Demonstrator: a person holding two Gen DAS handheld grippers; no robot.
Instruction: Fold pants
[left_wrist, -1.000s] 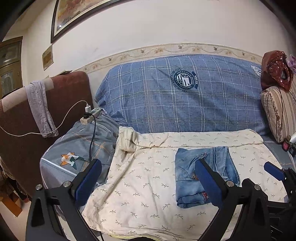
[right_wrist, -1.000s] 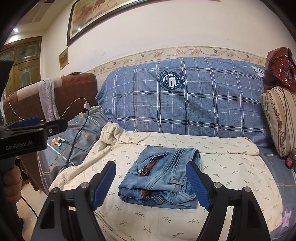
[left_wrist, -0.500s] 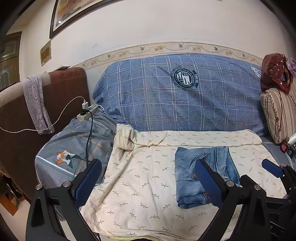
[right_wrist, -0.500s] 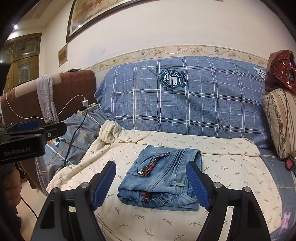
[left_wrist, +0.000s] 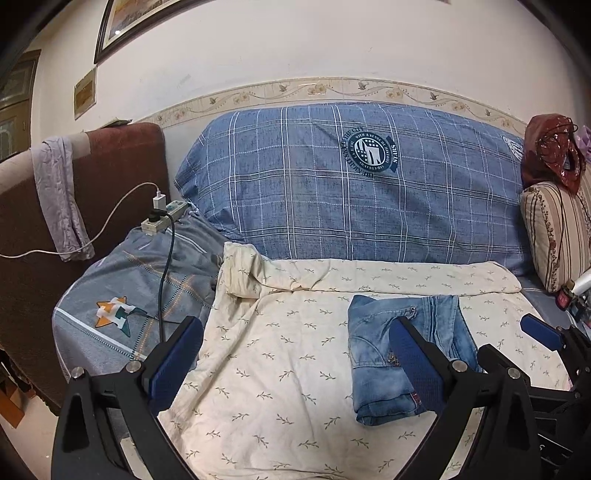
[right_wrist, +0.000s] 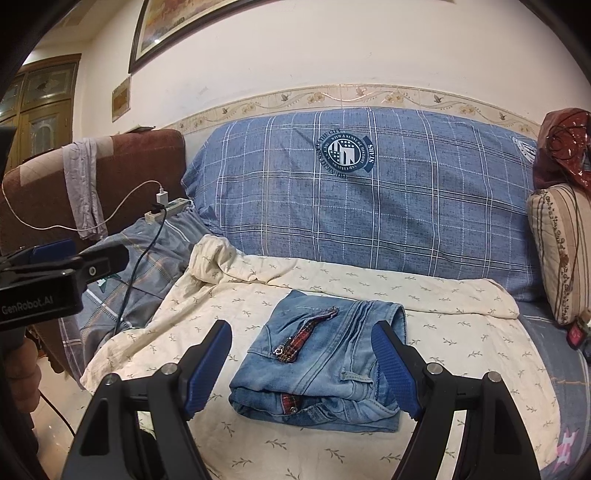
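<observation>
1. Pants (right_wrist: 325, 362): blue denim, folded into a compact rectangular bundle. The bundle lies flat on the cream sheet (right_wrist: 443, 317), right of centre on the sofa seat; a red plaid lining strip with a metal clasp shows on its top face.
2. Right gripper (right_wrist: 301, 367): jaws spread wide, holding nothing. Its blue pads (right_wrist: 208, 365) stand to either side of the bundle in the right wrist view, above the sheet and apart from the denim.
3. Left gripper (left_wrist: 295, 363): jaws likewise spread wide and empty, over the sheet to the left of the bundle. In the left wrist view its right pad overlaps the bundle's near right part; contact cannot be judged.
4. Blue plaid cover (right_wrist: 369, 206): drapes the sofa back on the far side, bearing a round crest.
5. Power strip (left_wrist: 164, 216): rests at the far left on a grey cover (left_wrist: 122, 295), with a white charger and a black cable plugged in.
6. Striped cushion (right_wrist: 557, 251): stands at the far right, beside the sheet's edge.
</observation>
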